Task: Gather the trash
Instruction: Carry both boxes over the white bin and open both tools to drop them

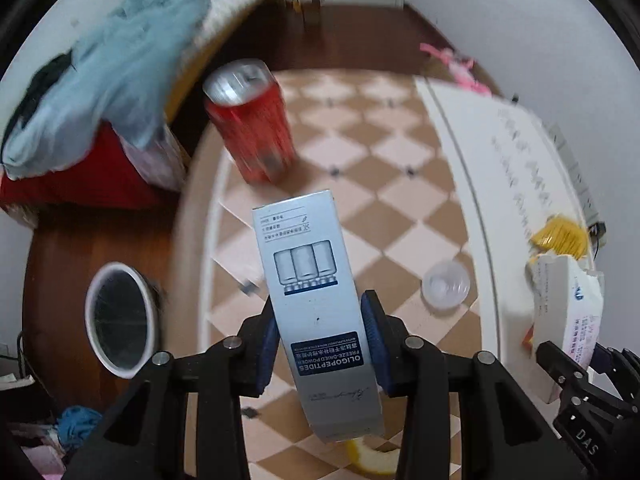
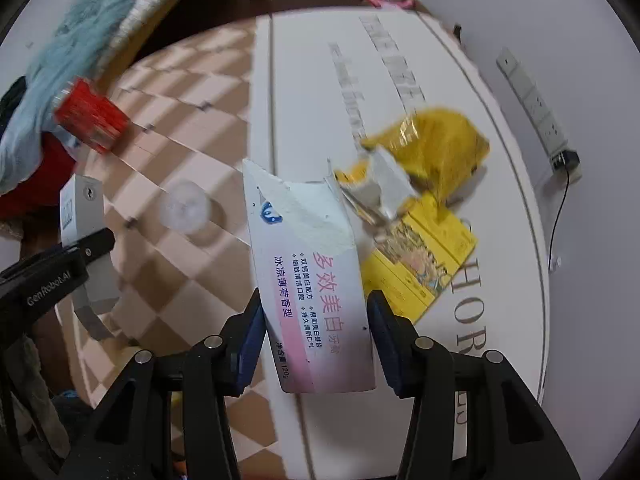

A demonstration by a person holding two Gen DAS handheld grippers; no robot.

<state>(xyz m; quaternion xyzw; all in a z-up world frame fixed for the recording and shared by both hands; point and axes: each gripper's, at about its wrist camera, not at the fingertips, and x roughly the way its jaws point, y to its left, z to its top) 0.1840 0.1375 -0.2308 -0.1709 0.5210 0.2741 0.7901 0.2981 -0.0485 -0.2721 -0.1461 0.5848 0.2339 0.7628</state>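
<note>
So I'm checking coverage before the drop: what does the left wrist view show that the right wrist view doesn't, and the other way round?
Only the left wrist view shows the trash bin and the citrus peel. Only the right wrist view shows the yellow box and the power strip. Both show the silver box in the left gripper, the torn toothpaste box in the right gripper, the red can, the clear cup and the yellow wrapper.
</note>
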